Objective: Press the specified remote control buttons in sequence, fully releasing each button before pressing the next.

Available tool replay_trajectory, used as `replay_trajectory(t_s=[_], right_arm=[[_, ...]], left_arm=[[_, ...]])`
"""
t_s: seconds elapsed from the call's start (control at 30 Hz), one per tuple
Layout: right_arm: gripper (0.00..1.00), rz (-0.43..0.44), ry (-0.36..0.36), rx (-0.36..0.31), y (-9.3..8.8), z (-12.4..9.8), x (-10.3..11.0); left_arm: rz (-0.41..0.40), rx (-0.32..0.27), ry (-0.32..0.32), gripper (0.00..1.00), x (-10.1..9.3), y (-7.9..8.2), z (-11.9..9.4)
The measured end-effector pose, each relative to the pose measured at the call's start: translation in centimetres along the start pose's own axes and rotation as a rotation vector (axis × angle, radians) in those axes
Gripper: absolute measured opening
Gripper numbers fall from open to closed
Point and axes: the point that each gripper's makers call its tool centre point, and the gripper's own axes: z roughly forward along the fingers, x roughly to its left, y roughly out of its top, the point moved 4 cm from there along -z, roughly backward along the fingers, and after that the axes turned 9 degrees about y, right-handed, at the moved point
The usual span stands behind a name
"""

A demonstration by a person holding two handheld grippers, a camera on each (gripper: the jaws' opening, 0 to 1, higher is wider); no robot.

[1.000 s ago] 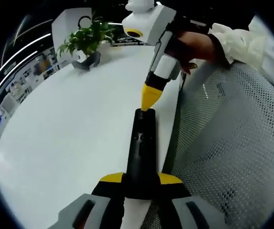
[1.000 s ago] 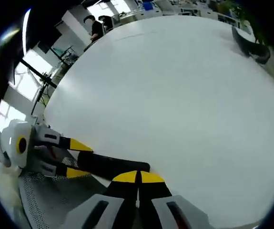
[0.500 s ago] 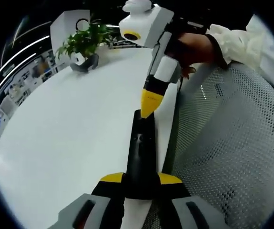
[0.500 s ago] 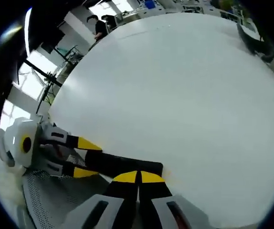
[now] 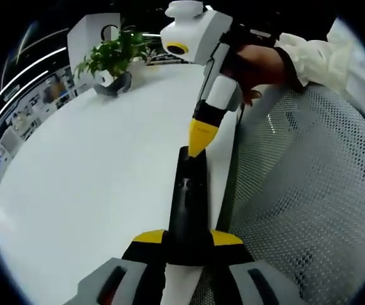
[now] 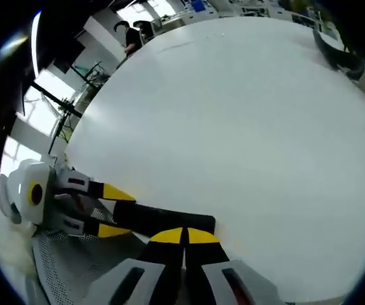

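Note:
A black remote control (image 5: 188,197) is clamped at its near end, where my left gripper (image 5: 187,238) is shut on it between yellow-tipped jaws. It points away over the white table (image 5: 93,178). My right gripper (image 5: 197,143) comes down from above, shut, its yellow tip at the remote's far end, seemingly touching. In the right gripper view my right gripper (image 6: 183,236) stands shut just over the remote (image 6: 163,219), and the left gripper (image 6: 120,213) holds the remote from the left.
A potted plant (image 5: 115,54) stands at the table's far end, and its dark pot (image 6: 338,60) shows again at the upper right. A mesh chair (image 5: 303,203) lies beside the table edge. A white-sleeved hand (image 5: 265,60) holds the right gripper. A person (image 6: 130,35) stands far behind.
My right gripper's tip has shifted slightly along the remote's far end, staying shut. The left gripper keeps its hold and has not moved.

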Motion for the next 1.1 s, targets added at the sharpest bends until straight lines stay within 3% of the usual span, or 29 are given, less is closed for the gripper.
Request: replay_trajectory(t_s=[0.43, 1.1], right_arm=[[0.00, 0.044, 0.024, -0.022, 0.04, 0.03, -0.08], [0.00, -0.018, 0.001, -0.010, 0.32, 0.17, 0.31]], left_arm=[[-0.001, -0.008, -0.001, 0.24, -0.01, 0.06, 0.03], [-0.004, -0.008, 0.002, 0.24, 0.00, 0.08, 0.10]])
